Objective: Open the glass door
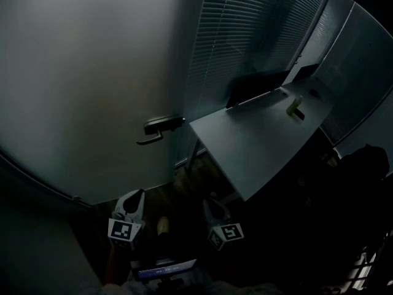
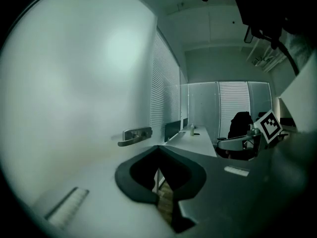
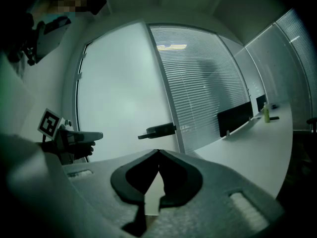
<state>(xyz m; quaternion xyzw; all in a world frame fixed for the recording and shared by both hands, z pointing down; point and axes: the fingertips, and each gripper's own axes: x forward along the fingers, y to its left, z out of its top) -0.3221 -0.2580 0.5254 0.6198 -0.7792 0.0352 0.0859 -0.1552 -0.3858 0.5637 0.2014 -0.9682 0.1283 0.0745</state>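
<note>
L tool [image 2: 159, 148] shut, empty; handle [image 2: 134, 135] ahead.

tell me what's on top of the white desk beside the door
A small yellow-green bottle stands near the far end of the desk, a small dark item past it. A dark screen stands along its back edge; whatever lies behind it is hidden.

The frosted glass door [image 1: 86, 85] stands closed, its dark lever handle [image 1: 161, 128] level.
</note>
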